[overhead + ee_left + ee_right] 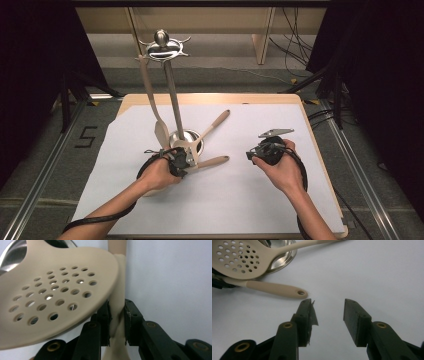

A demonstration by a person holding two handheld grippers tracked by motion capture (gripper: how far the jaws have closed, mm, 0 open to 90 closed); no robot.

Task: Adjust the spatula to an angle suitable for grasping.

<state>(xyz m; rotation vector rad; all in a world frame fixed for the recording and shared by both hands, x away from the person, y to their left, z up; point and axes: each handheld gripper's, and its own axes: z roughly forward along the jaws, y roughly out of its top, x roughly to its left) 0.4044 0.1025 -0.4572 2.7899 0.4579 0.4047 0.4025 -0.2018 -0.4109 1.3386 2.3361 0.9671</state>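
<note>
Grey floor (45, 150) with metal rails (40, 175), black curtains (30, 60), possibly a wooden bench (200, 20) behind.

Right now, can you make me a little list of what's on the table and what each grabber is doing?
table cover: white sheet
stand: metal utensil rack, round shiny base, hooks on top
hanging: one beige utensil on the rack
holey spoon: beige skimmer, its head by the rack's base
other utensil: beige handle leaning on the base
left gripper: shut on a beige utensil's handle
right gripper: open, holding nothing, over the bare sheet
loose handle end: hanging hole pointing toward the right gripper
</note>
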